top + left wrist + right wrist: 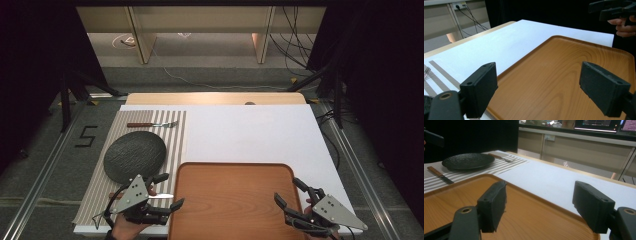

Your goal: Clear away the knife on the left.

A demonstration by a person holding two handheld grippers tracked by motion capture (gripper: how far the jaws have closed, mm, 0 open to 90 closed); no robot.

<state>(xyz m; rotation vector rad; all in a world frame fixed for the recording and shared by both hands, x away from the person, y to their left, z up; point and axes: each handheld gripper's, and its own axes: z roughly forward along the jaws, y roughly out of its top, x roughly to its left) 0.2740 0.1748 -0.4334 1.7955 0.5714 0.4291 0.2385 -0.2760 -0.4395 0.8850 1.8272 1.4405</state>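
Two hand-held grippers, both with jaws spread wide and nothing in them: the left hand-held gripper (pixel 168 190) sits over the wooden tray's (pixel 235 200) left edge, the right hand-held gripper (pixel 290 191) at its right side. Tray's on the desk (pixel 250 130) near the front, with a dark plate (pixel 134 155), fork (pixel 152 124) and knife (pixel 440 175) on the striped placemat (pixel 107 180) beside it.

Between both grippers lies a smooth wood-grain tray (pixel 232 200) (slight sheen); beyond the left gripper (pixel 169 190), a rough matt-black plate (pixel 134 155) on striped cloth (pixel 172 131).
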